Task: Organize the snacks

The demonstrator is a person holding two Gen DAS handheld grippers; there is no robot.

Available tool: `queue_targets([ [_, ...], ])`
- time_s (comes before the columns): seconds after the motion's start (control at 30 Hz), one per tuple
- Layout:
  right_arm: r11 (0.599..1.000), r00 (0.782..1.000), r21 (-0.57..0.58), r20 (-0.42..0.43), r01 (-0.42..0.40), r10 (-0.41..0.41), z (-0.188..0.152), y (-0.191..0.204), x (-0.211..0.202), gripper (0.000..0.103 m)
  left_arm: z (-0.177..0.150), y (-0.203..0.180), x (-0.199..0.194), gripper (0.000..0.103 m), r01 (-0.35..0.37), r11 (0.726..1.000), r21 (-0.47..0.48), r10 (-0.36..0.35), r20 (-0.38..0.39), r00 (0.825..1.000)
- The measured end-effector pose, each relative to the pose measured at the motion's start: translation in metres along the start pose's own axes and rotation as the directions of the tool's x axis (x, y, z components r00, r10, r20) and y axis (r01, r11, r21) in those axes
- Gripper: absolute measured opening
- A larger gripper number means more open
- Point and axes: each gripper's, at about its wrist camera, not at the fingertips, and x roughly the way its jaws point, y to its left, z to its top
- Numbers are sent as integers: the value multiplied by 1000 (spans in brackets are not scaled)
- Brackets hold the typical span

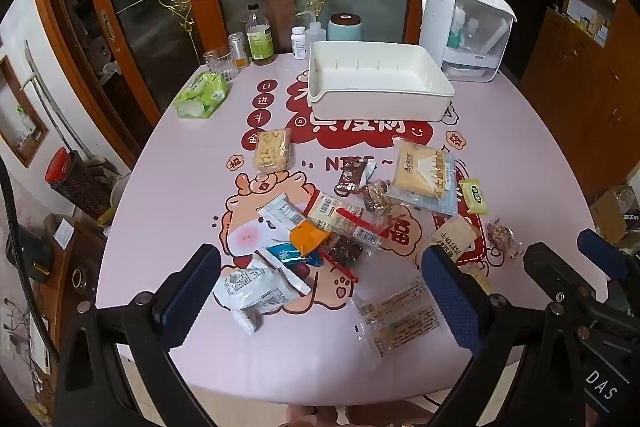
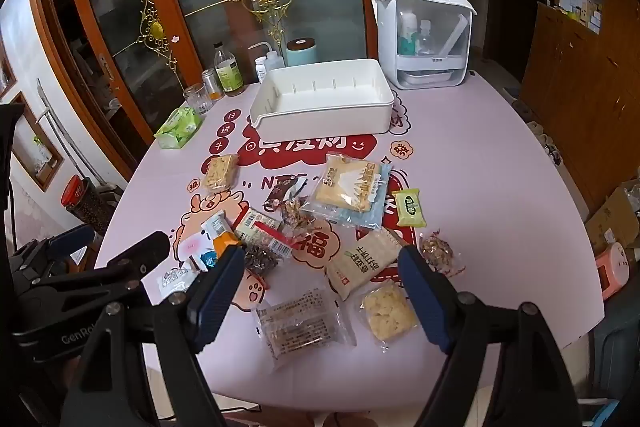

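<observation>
Left wrist view shows the snacks scattered on the pink table, in front of the empty white bin. The left gripper hangs wide open above them. The right gripper is open too, holding nothing.

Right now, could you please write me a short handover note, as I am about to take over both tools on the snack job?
Left tool: open, holding nothing, above the near pile of packets.
Right tool: open, holding nothing, over the clear-wrapped packet.
White bin: at the far side of the table, nothing visible inside.
Snacks: all loose on the table, including the yellow cracker pack and green packet.
Done: nothing binned.
Left: presumably move every snack into the bin.
</observation>
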Motion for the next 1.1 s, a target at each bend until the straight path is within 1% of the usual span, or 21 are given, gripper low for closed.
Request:
queue_targets([
  [0.27,1000,1000,-2,3,1,-1,-1,2,0,80,0,0,0,99,-1,1000,0,1,-1,1000],
  [0.5,1000,1000,1,5,-4,4,0,3,0,80,0,-5,-1,98,13,1000,-7,-13,-6,1000],
  [1.1,1000,1000,4,2,-5,5,1,6,1,80,3,2,1,98,8,1000,-2,-8,1,1000],
])
